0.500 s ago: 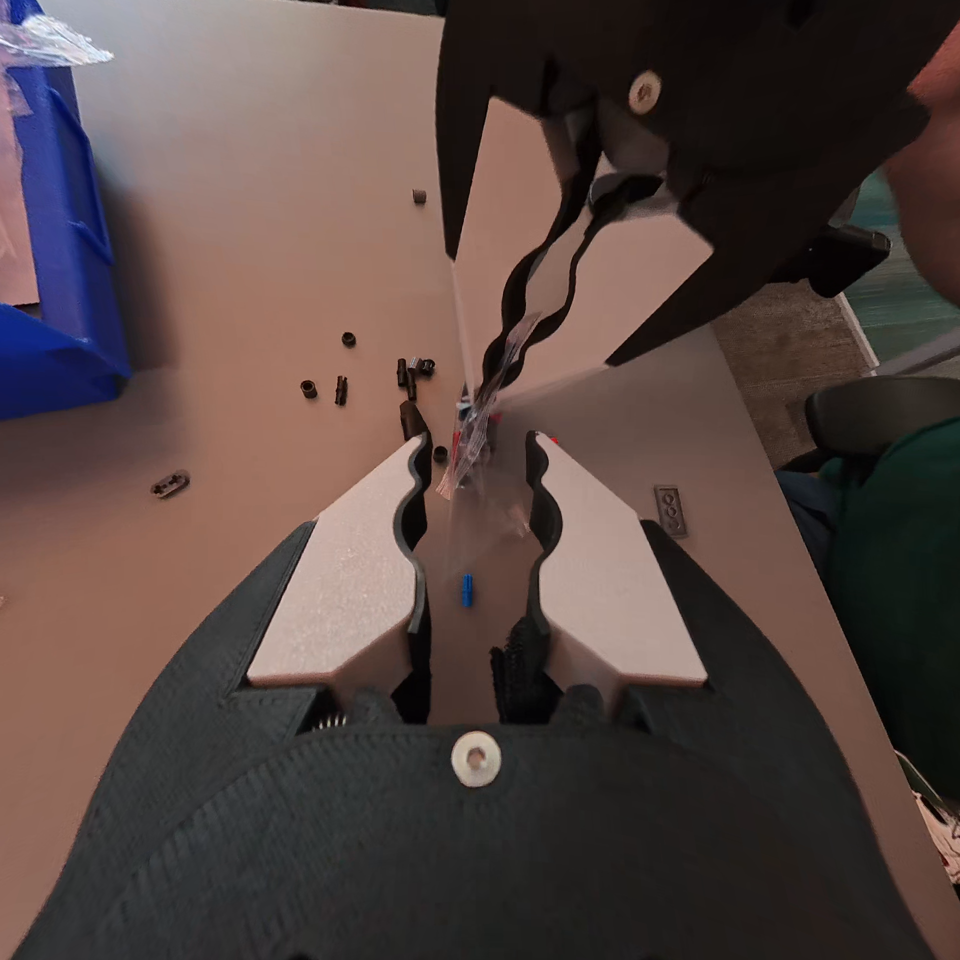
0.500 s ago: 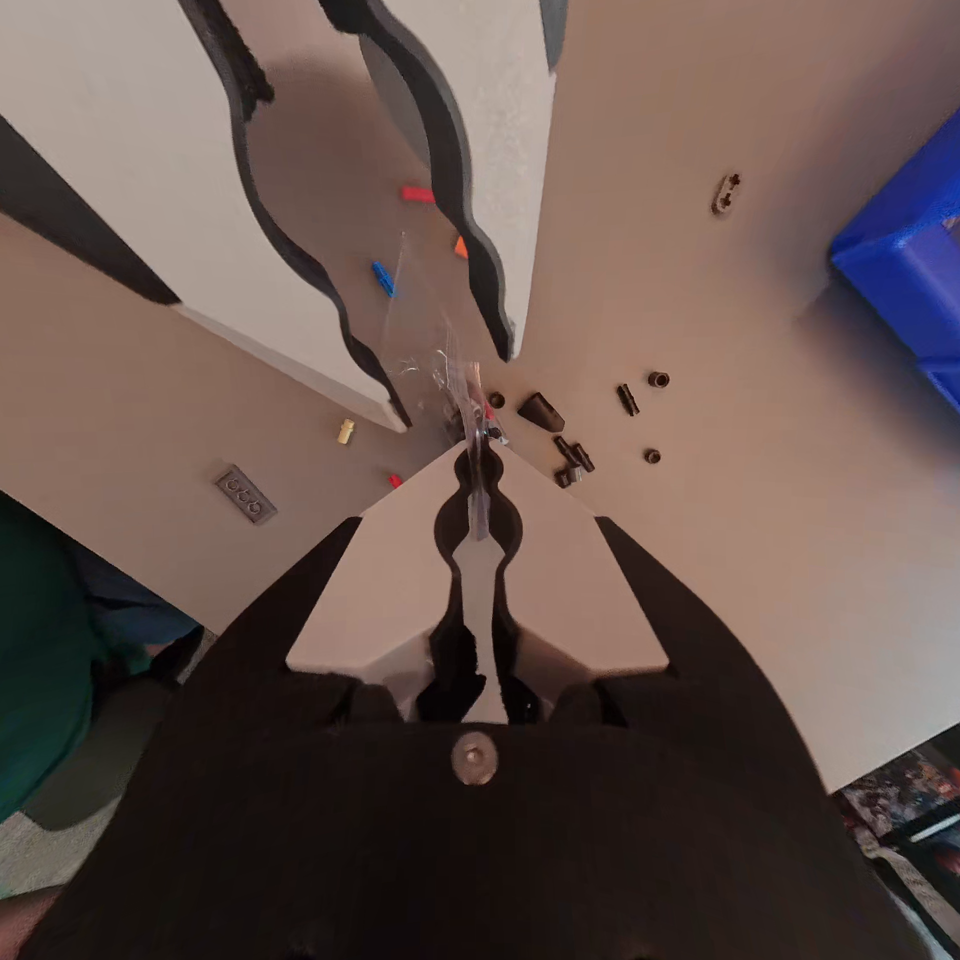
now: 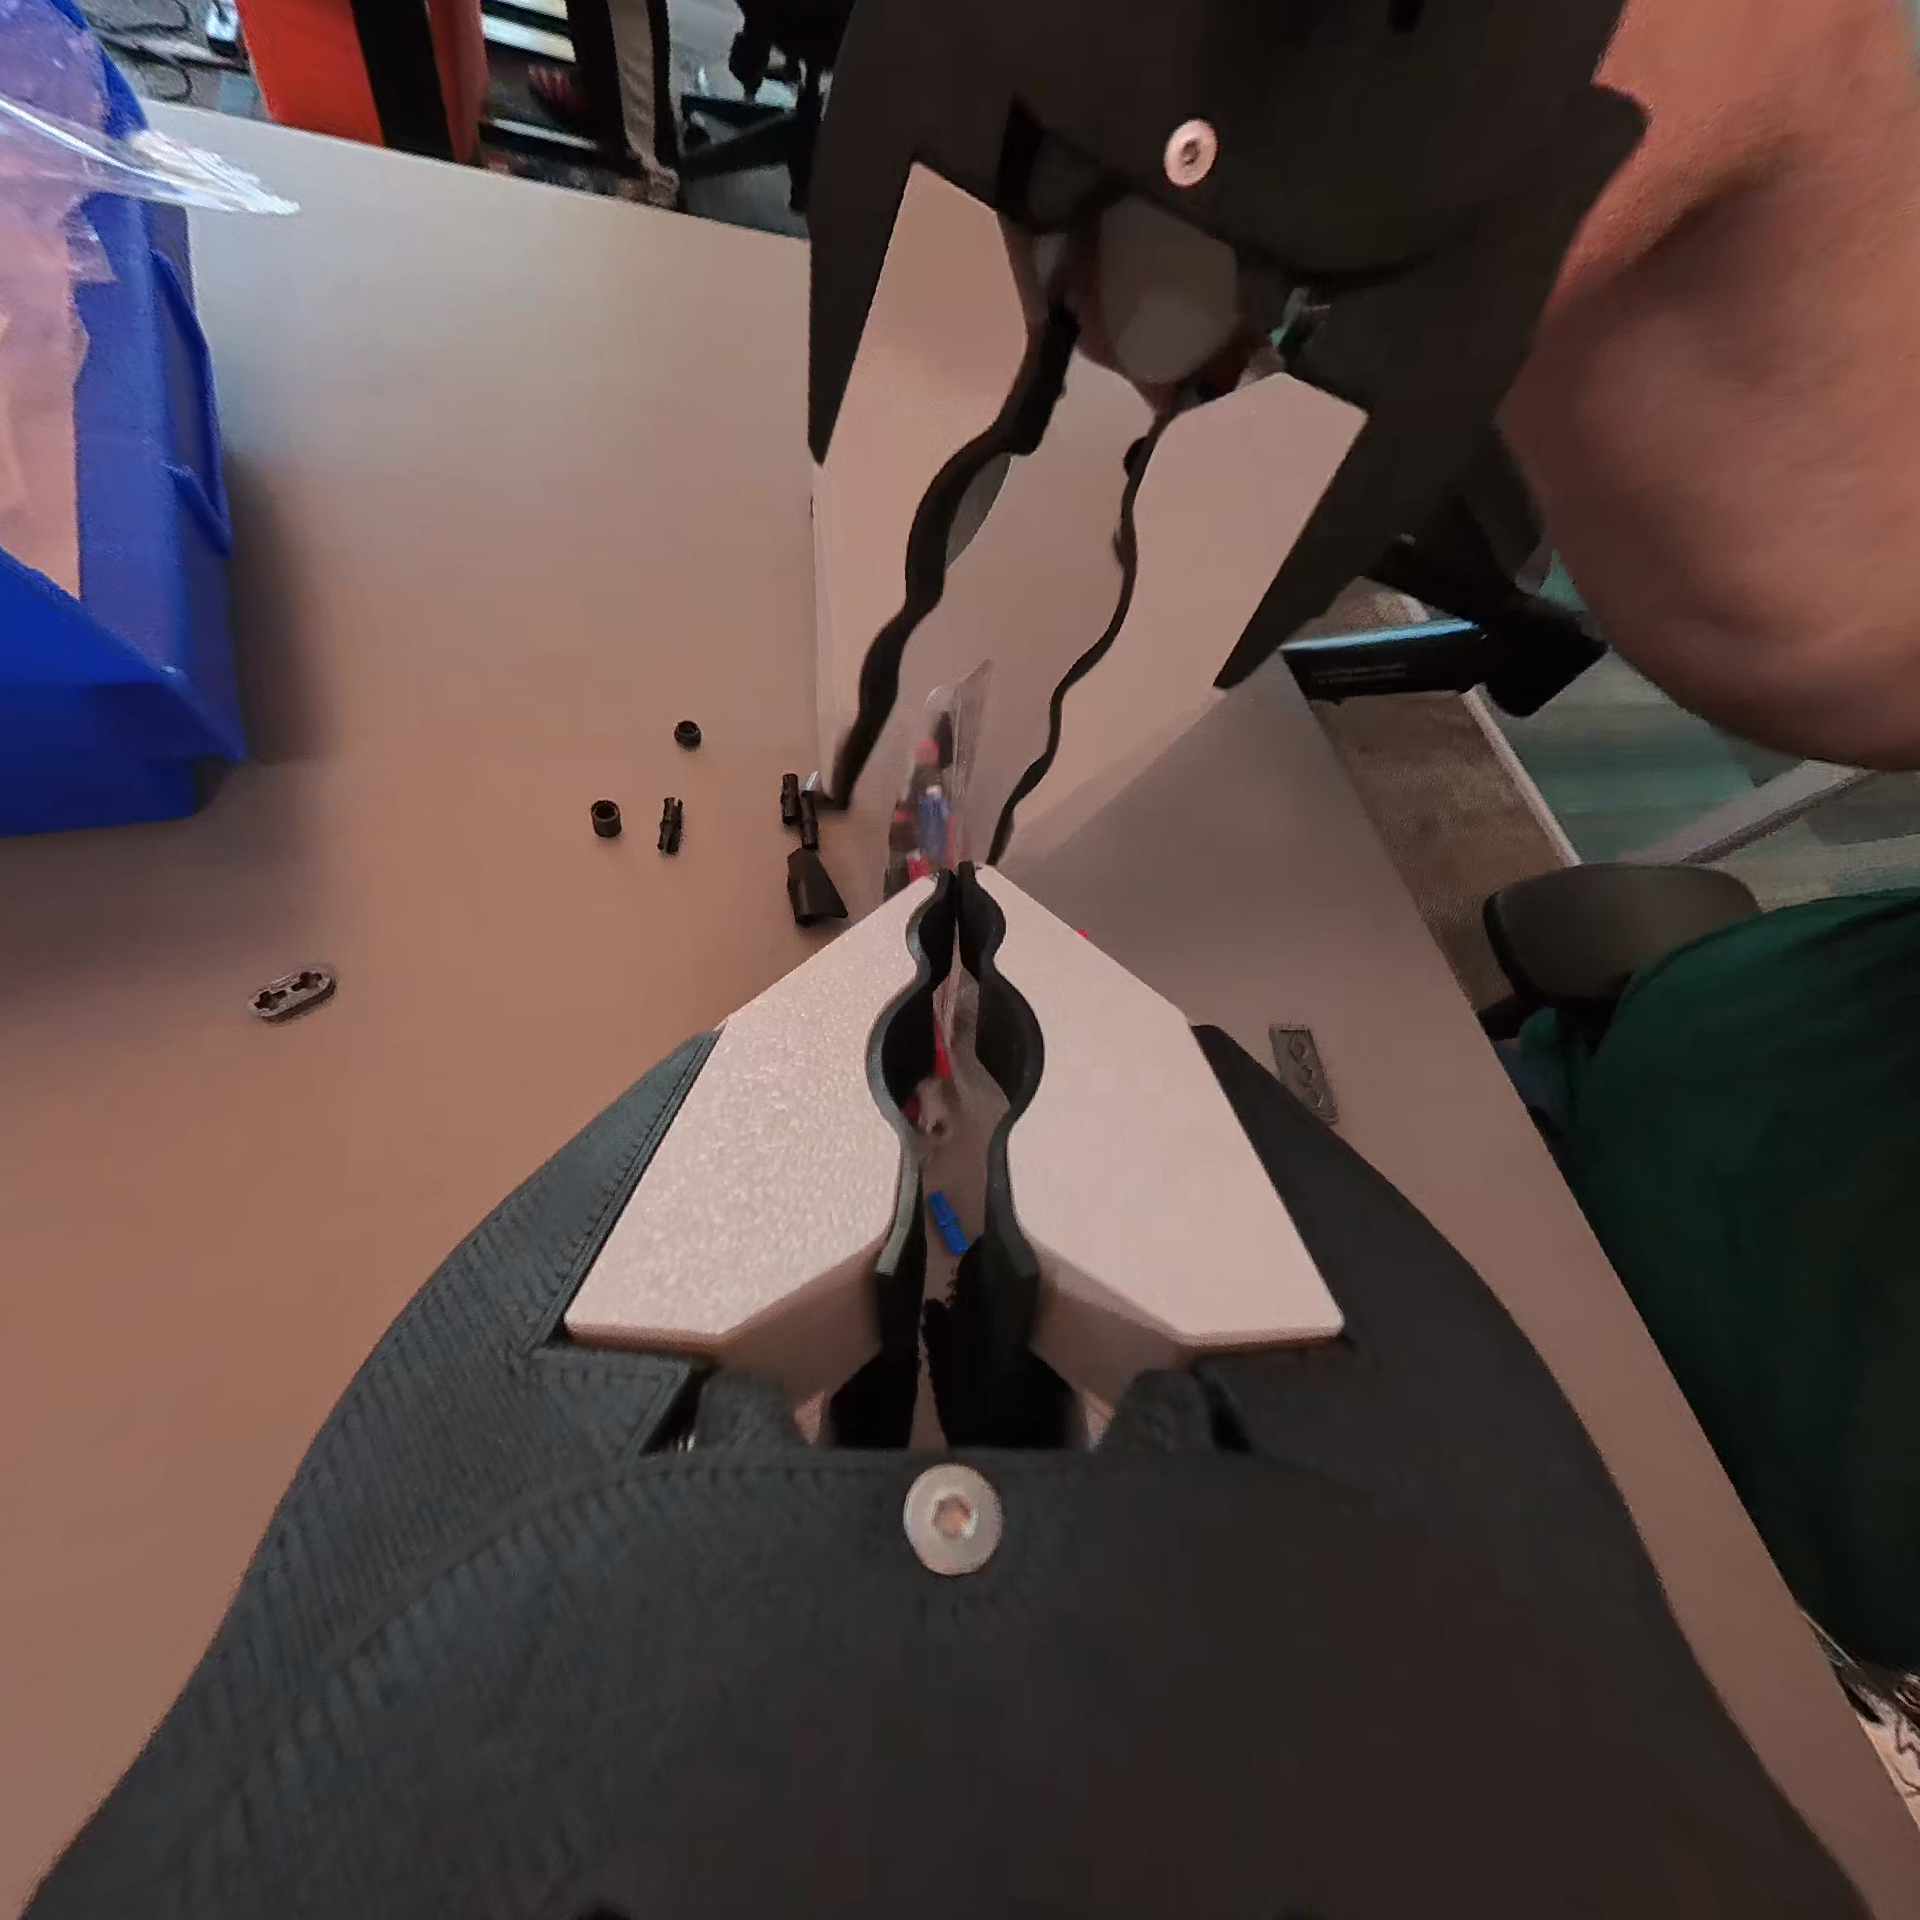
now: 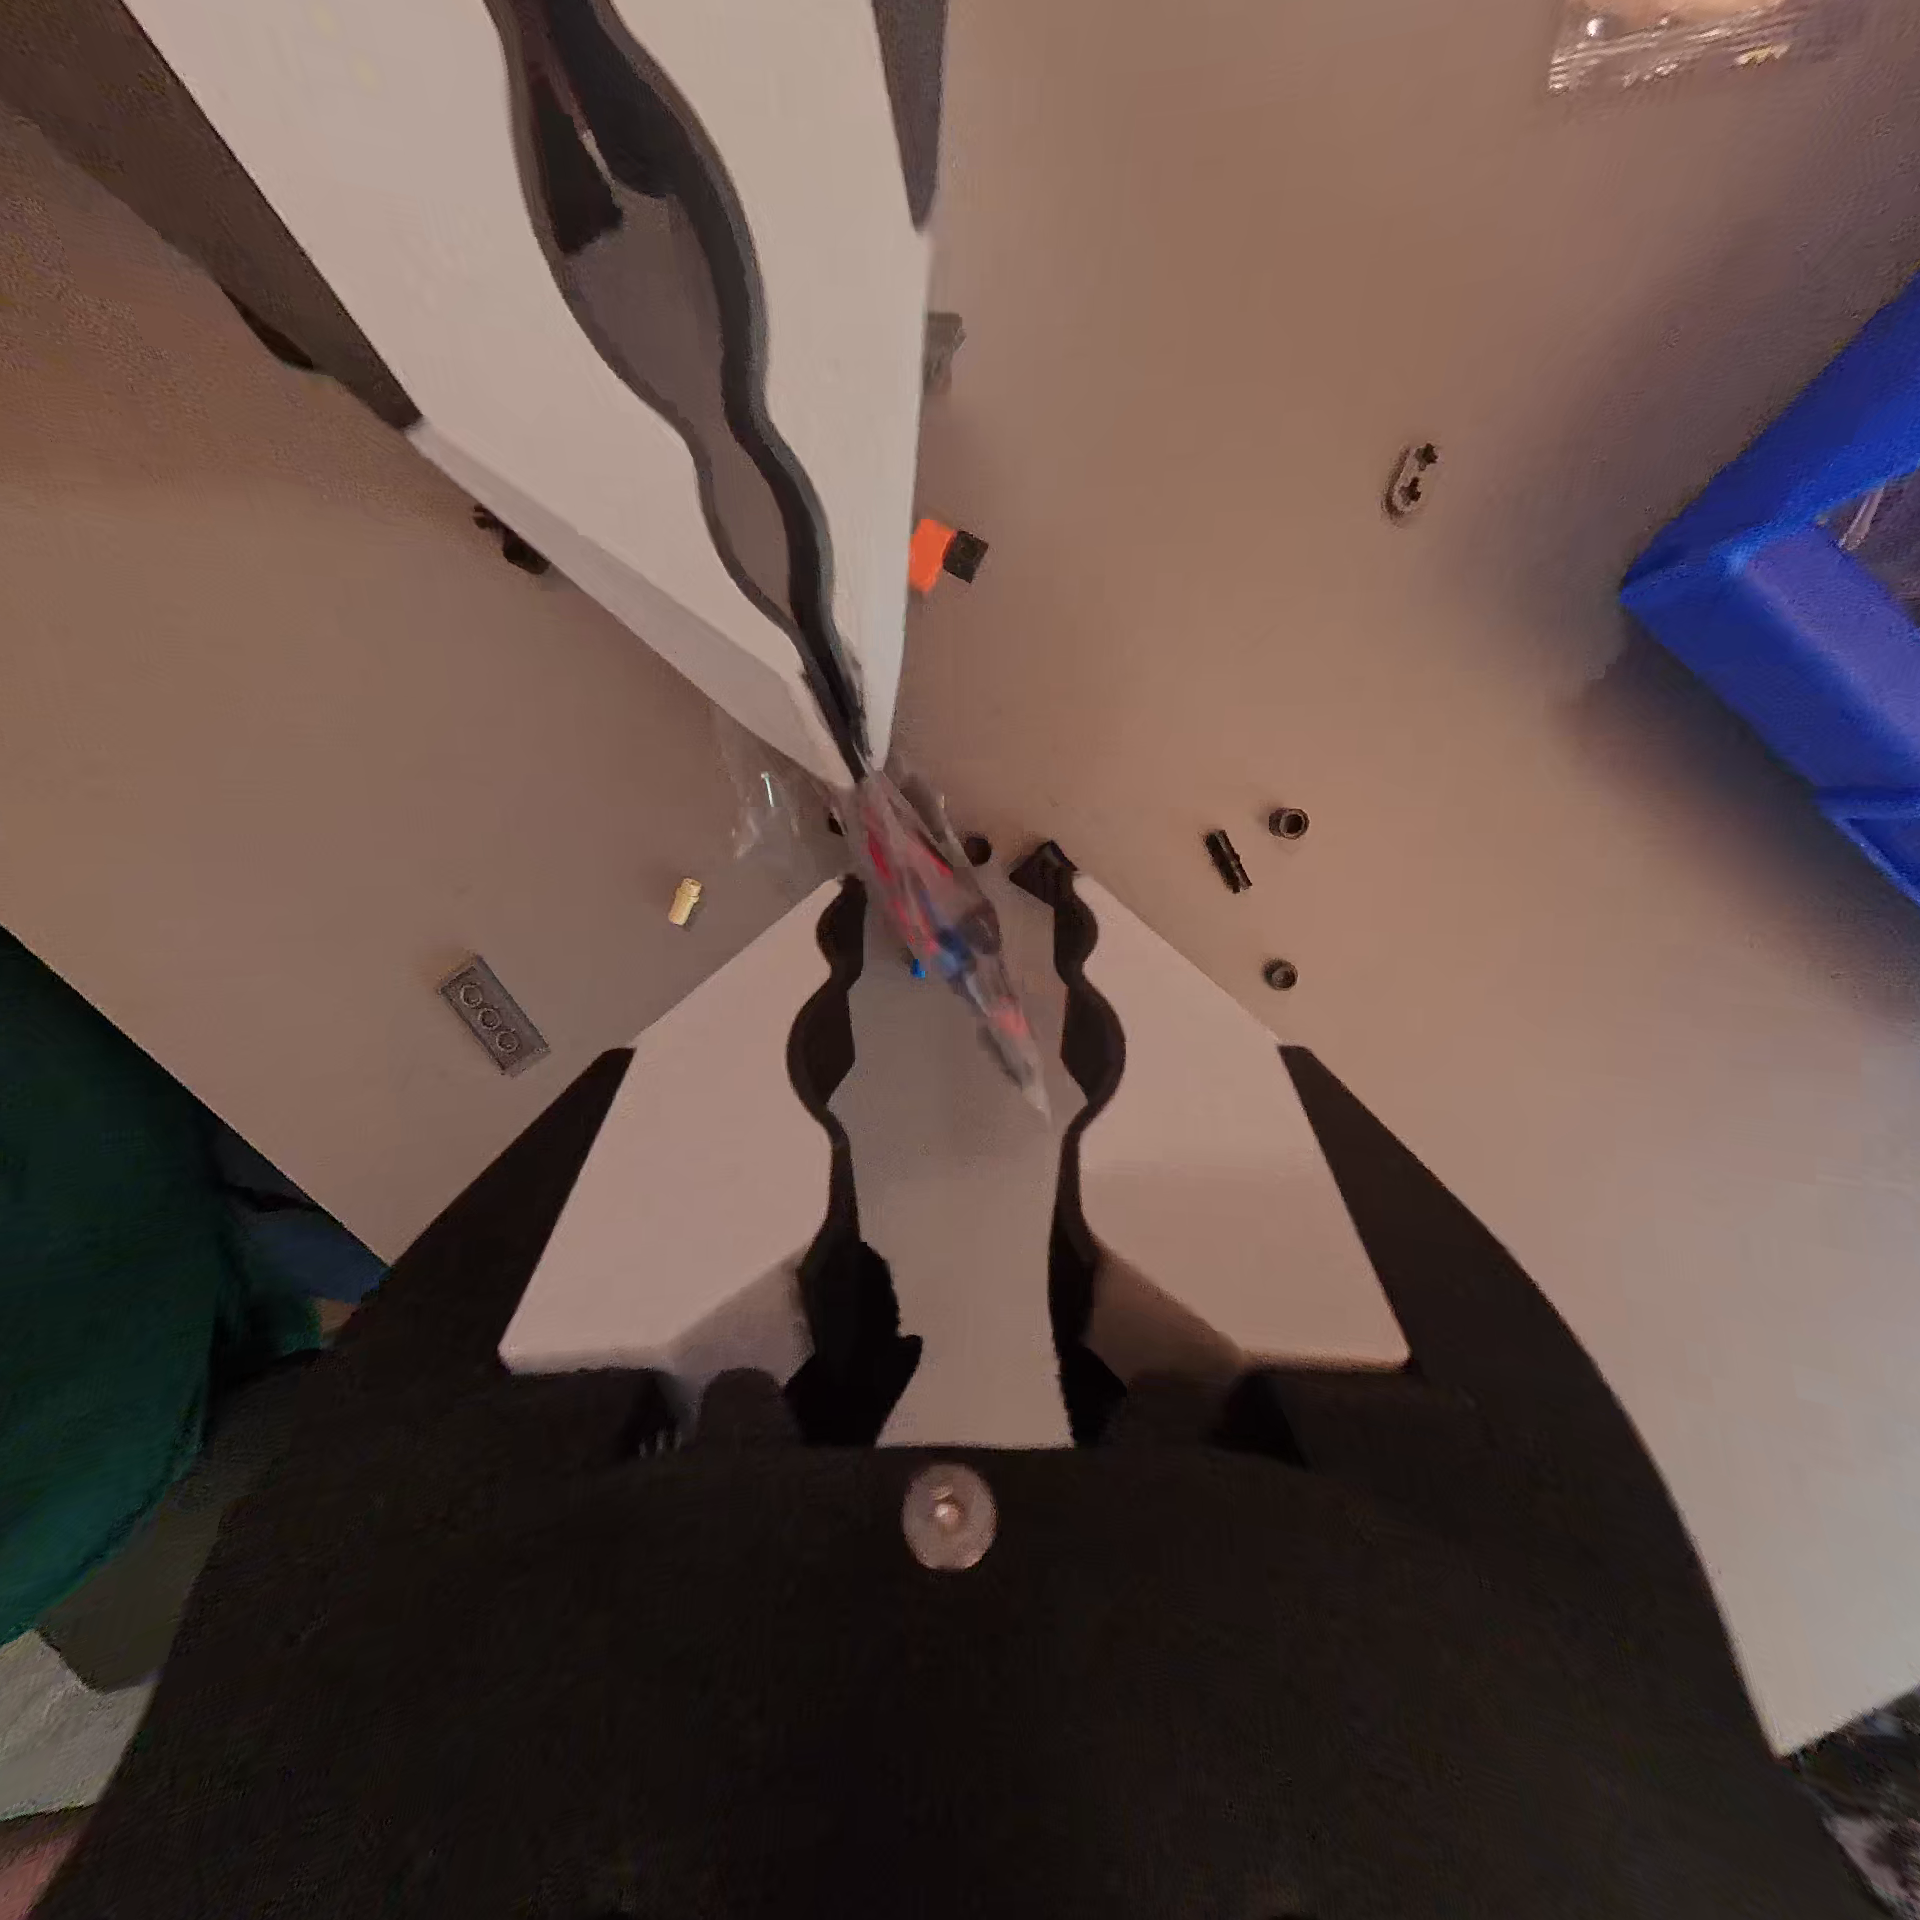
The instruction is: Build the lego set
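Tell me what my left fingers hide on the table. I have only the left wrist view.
Observer: An orange piece lies beside the left fingers, touching a small black piece.
Operator: Check near the grey plate.
Observer: A tan pin lies apart from the grey plate, on the side toward the bag.

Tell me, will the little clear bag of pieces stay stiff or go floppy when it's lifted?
Probably floppy: the clear bag is thin crinkled film and hangs slack from the left gripper, whose jaws are shut on it. It is likely light, since its pieces look tiny. It might slip too, because the film looks glossy.
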